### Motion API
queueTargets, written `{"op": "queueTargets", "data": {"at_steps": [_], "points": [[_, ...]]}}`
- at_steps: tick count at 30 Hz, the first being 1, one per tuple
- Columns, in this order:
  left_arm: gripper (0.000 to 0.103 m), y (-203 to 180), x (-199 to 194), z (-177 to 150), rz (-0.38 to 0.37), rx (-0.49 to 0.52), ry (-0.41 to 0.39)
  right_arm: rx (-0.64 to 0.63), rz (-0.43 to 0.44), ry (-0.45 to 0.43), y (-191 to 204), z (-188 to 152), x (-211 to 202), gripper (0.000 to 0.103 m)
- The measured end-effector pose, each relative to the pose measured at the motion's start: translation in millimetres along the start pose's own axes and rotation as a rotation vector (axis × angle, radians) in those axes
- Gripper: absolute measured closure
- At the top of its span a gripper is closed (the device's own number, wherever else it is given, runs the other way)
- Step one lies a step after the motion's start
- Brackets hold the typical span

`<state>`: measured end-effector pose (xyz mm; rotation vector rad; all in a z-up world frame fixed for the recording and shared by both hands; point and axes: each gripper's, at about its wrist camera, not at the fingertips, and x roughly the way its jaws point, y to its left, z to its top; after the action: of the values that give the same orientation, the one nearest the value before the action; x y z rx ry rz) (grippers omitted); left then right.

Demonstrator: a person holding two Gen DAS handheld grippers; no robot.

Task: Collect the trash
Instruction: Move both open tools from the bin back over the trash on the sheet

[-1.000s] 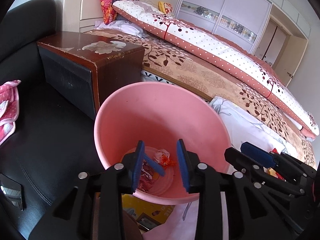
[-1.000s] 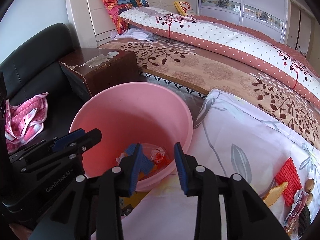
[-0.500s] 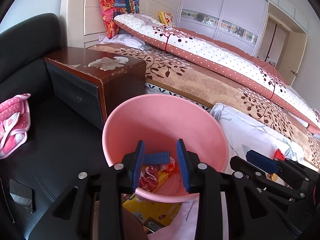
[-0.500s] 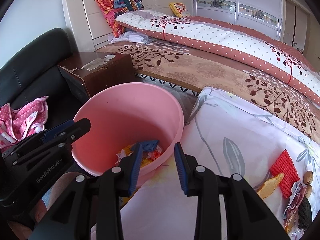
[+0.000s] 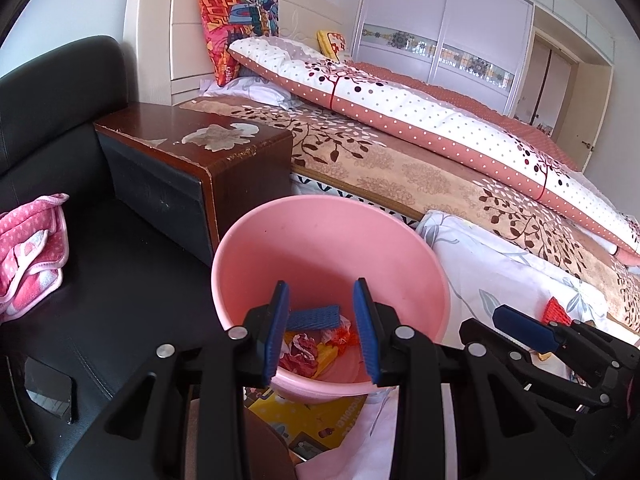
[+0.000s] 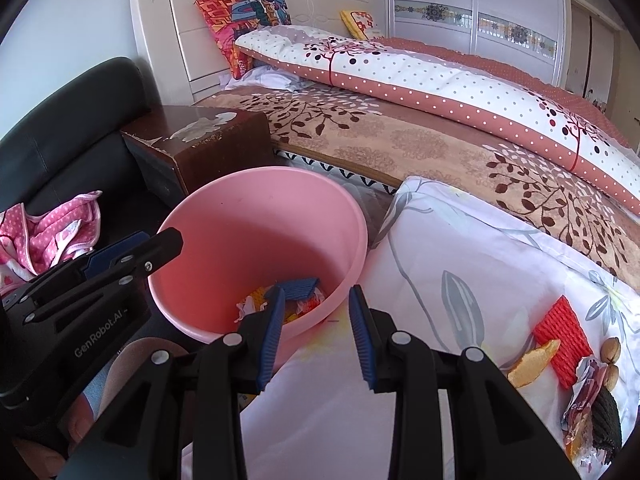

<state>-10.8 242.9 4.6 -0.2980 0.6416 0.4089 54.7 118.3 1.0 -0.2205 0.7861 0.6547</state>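
A pink bucket [image 5: 332,240] [image 6: 256,216] stands between the black sofa and the white leaf-print quilt. It holds a blue foam piece [image 5: 314,317] [image 6: 298,287] and crumpled wrappers [image 5: 320,346]. My left gripper [image 5: 322,328] is open and empty above the bucket's near rim. My right gripper [image 6: 316,332] is open and empty by the bucket's right rim, over the quilt. More trash lies on the quilt at right: a red ridged piece [image 6: 562,340], an orange peel [image 6: 534,362], a nut [image 6: 610,350], a wrapper [image 6: 584,394] and a dark lump [image 6: 606,420].
A worn brown nightstand [image 5: 200,160] stands behind the bucket. A pink dotted cloth [image 5: 30,248] lies on the black sofa [image 5: 112,288]. The bed with a dotted duvet [image 5: 400,108] runs along the back. A yellow box [image 5: 308,416] lies under the bucket.
Both grippers have pulled back and up from the bucket. The blue foam piece has settled flat on the wrappers inside.
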Motion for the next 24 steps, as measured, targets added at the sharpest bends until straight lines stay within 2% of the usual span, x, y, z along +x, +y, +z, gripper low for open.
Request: {"op": "queueTargets", "data": {"at_steps": [10, 24], "points": [[0.07, -5, -7, -4, -0.013, 0.019, 0.005, -0.001, -0.009, -0.002, 2, -9, -9, 0.07], [0.07, -27, -11, -9, -0.022, 0.068, 0.016, 0.056, -0.019, -0.017, -21, -22, -28, 0.07]]}}
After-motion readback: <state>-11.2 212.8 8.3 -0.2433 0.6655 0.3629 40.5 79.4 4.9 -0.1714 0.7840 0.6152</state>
